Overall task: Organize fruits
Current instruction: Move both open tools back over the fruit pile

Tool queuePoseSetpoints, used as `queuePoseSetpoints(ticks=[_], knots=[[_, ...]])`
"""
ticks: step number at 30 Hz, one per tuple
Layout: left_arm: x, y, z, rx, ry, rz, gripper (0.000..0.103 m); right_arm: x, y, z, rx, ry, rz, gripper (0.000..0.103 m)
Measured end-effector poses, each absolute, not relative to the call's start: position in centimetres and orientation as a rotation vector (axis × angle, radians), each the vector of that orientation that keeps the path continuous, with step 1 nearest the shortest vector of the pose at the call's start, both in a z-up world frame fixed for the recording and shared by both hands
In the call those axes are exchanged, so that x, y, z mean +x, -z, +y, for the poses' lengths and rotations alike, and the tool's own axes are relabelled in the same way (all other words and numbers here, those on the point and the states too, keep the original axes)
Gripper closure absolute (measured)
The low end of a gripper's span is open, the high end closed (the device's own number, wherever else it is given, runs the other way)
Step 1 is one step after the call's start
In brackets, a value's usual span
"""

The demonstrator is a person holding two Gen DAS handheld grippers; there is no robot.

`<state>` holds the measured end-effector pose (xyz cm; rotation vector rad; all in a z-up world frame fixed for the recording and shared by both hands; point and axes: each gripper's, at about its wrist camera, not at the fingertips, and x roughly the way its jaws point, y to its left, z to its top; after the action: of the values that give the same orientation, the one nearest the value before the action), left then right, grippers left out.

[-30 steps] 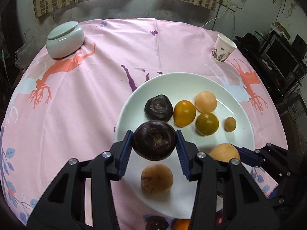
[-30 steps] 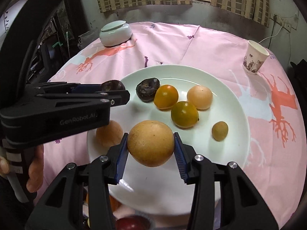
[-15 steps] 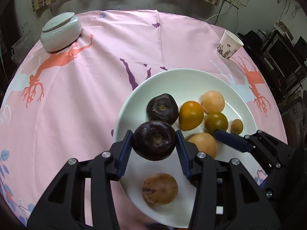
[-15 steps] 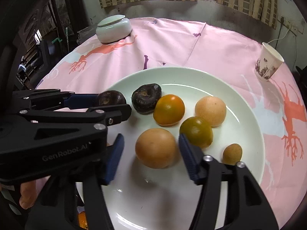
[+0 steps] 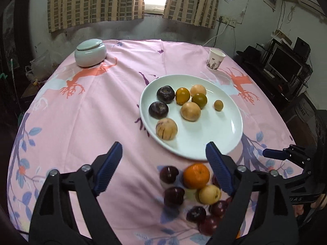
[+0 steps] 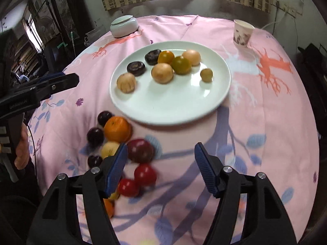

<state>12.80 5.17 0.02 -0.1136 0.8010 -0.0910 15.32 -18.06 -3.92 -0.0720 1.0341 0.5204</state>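
Note:
A white plate [image 5: 222, 138] [image 6: 173, 110] on the pink tablecloth holds several fruits: two dark purple ones [image 5: 158, 110] [image 6: 136, 68], tan round ones [image 5: 190, 111] [image 6: 162, 73], an orange-yellow one, a green one and a small brown one. A loose pile lies in front of the plate: an orange [image 5: 196, 176] [image 6: 117, 129], dark plums [image 5: 169, 174], red fruits [image 6: 145, 174] and a pale yellow one. My left gripper [image 5: 163, 169] is open and empty above the pile. My right gripper [image 6: 161, 169] is open and empty, right of the pile.
A pale green lidded jar [image 5: 90, 52] [image 6: 124, 26] stands at the far left. A paper cup [image 5: 216, 59] [image 6: 243, 33] stands at the far right. Furniture and a monitor [image 5: 286, 65] lie beyond the table's right edge.
Both grippers let go of their fruits on the plate, opened, and pulled back toward the near edge. The dark purple fruit and the tan fruit now rest on the plate.

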Motion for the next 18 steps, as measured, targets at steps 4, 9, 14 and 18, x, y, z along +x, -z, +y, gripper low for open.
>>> queuePoseSetpoints(ticks=[4, 9, 14, 18], knots=[[6.7, 2.1, 3.6, -0.090, 0.049, 0.743, 0.015, 10.0, 5.4, -19.5, 0.013, -0.446, 1.001, 0.034], [3.0, 4.1, 1.8, 0.002, 0.101, 0.776, 0.007, 7.2, 7.1, -18.5, -0.024, -0.445, 1.040, 0.034], [1.7, 4.0, 3.3, -0.027, 0.060, 0.755, 0.004, 4.9, 7.3, -16.1, -0.020, -0.610, 1.049, 0.034], [1.7, 4.1, 4.9, -0.082, 0.041, 0.766, 0.004, 4.0, 7.8, -13.9, -0.085, -0.647, 1.081, 0.034]])
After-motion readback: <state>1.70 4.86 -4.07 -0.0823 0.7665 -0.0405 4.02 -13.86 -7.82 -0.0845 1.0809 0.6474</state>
